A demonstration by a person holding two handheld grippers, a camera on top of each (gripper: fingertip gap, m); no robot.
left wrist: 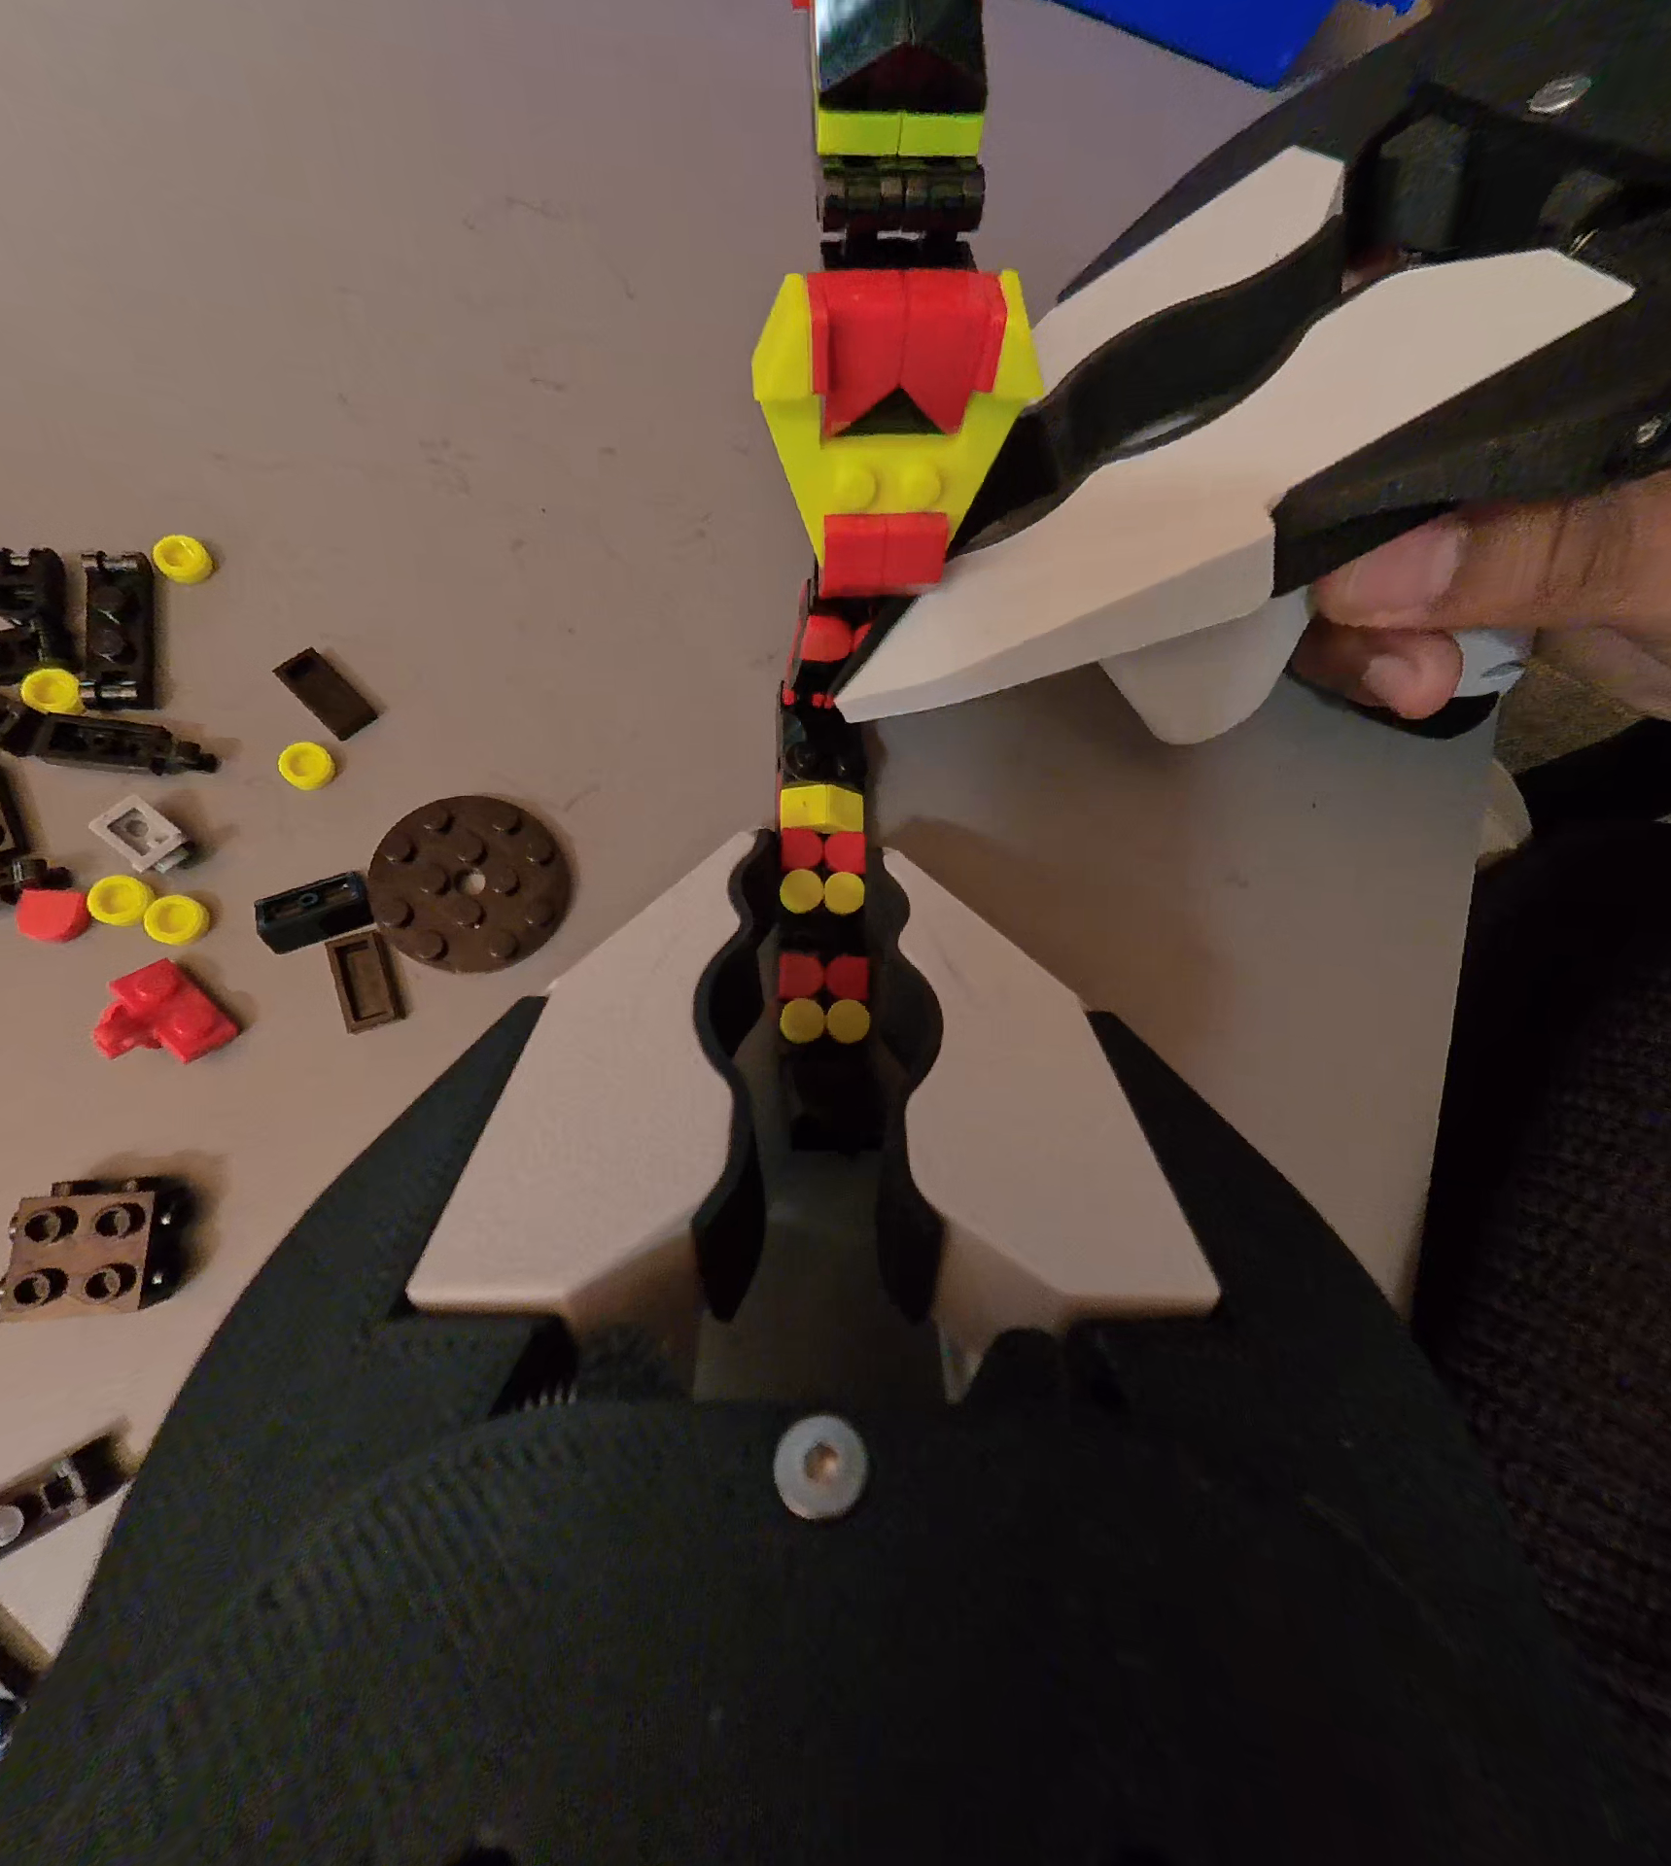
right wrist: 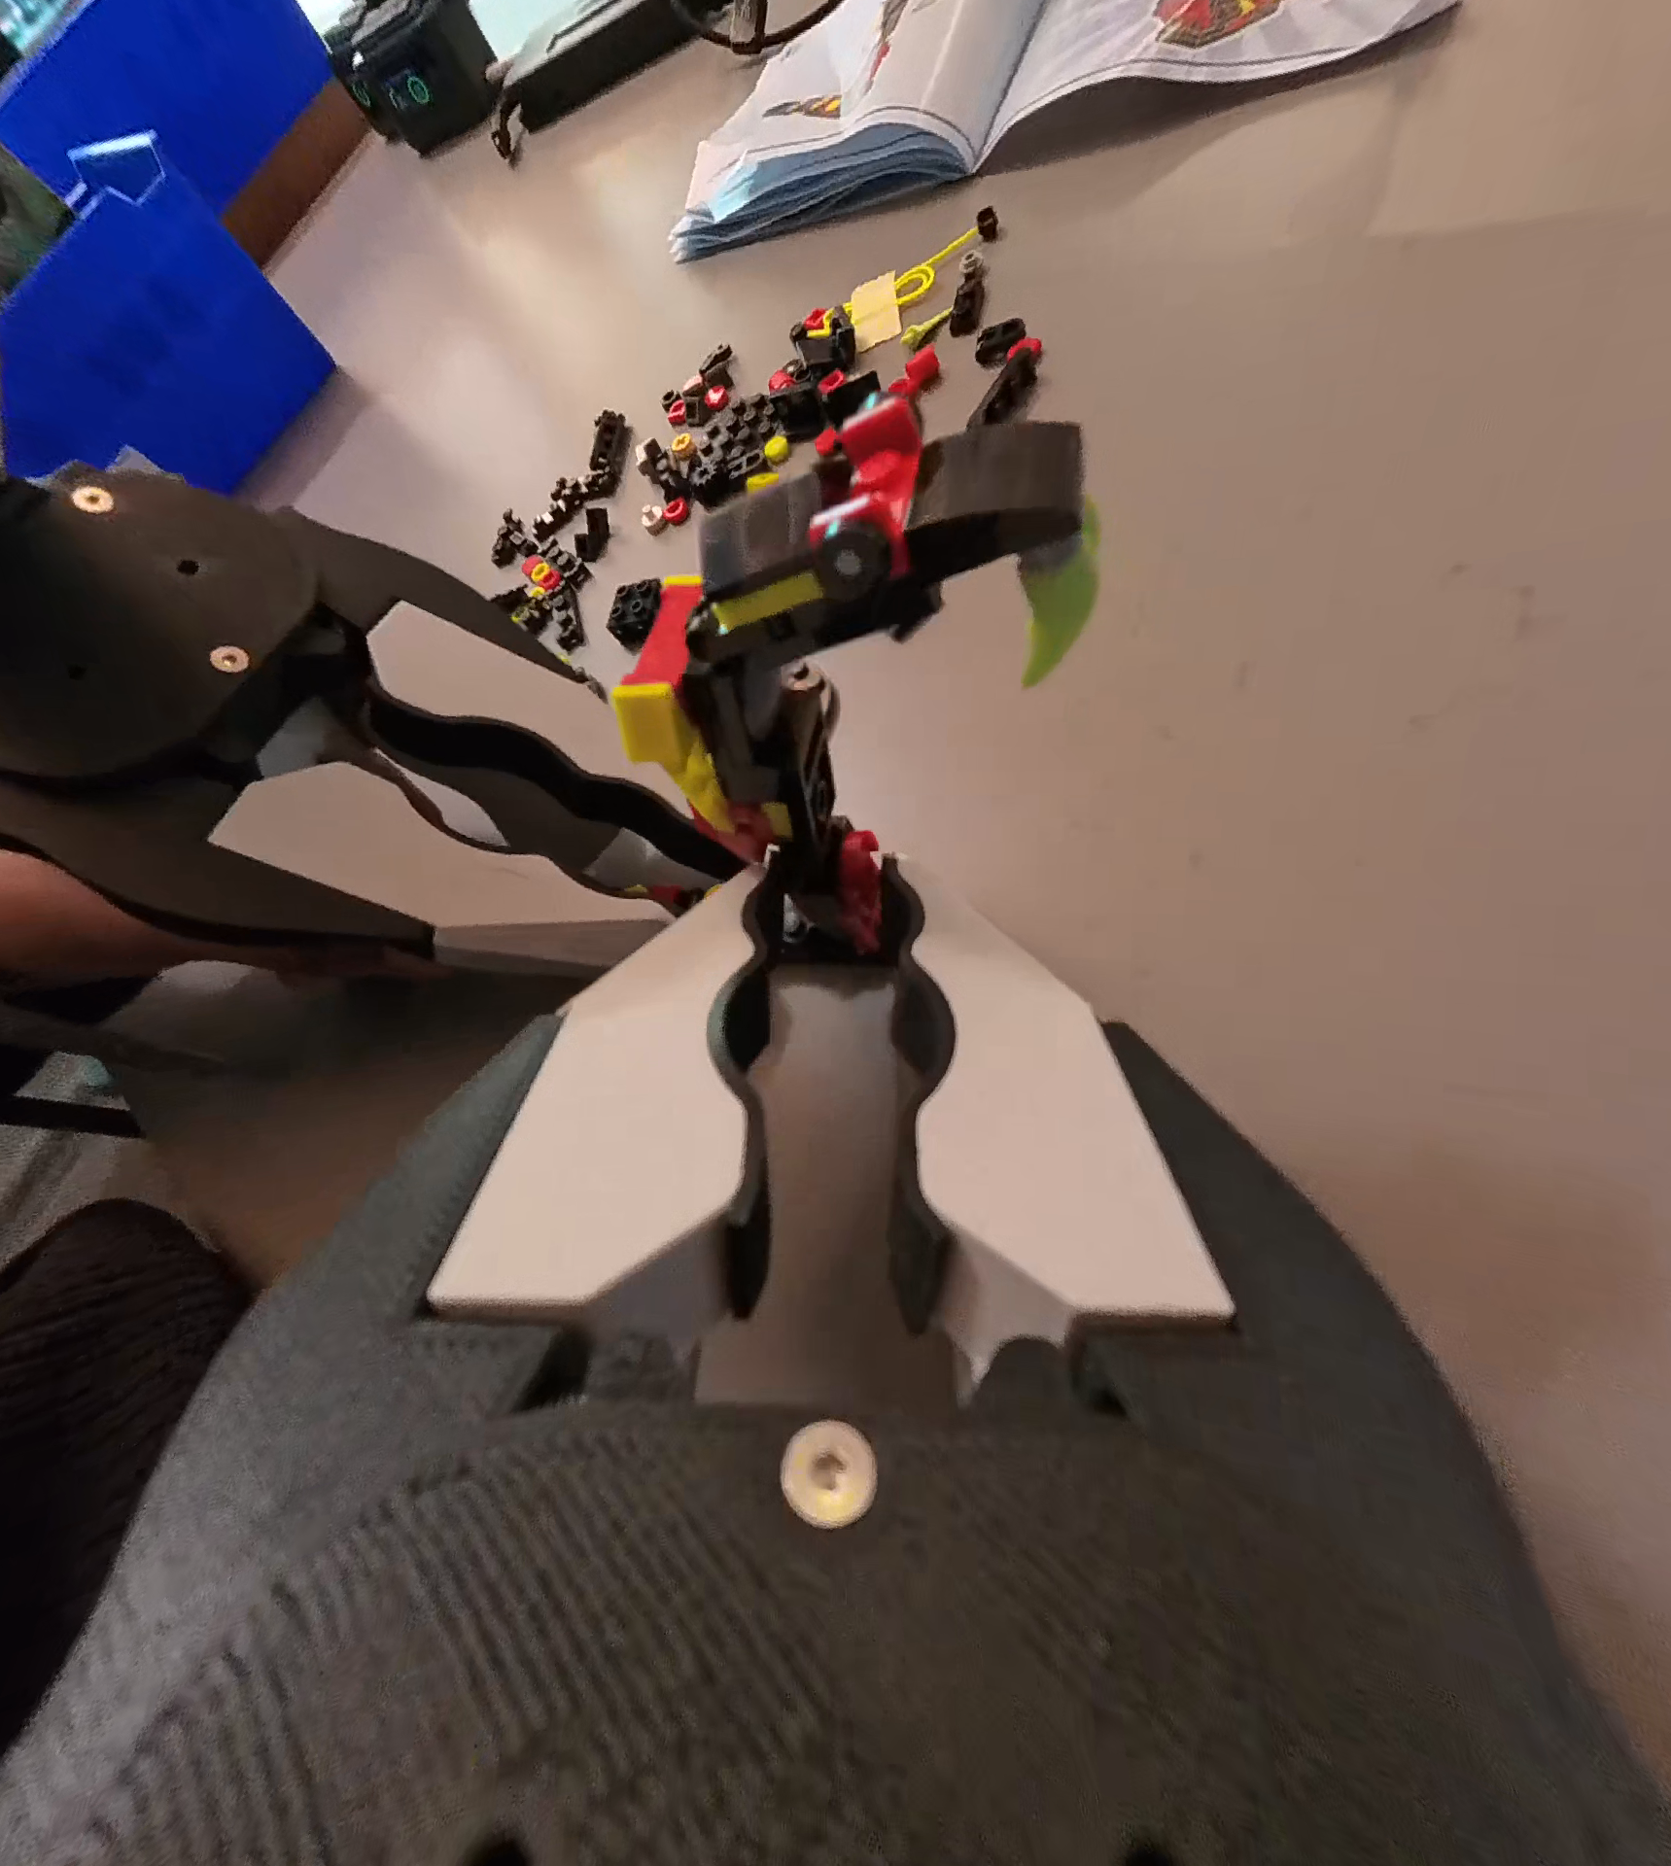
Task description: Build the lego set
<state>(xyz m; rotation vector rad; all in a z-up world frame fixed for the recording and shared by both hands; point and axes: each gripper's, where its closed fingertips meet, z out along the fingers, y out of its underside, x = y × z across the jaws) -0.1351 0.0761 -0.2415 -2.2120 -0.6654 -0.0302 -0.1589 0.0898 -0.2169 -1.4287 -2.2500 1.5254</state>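
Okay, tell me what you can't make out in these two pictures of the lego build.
- Left wrist view: top of the lego model cut off by the upper edge.
- Right wrist view: model's head blurred; where the right gripper pinches is hidden by its own fingers.
- Right wrist view: loose pieces too small to identify.

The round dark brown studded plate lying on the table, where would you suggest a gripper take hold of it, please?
Grip the round dark brown studded plate across its thin rim, coming down from above. It lies flat, studs up, so only the edge offers opposing faces. Close along the far-left to near-right line: a small black brick and a brown tile crowd its near-left edge.
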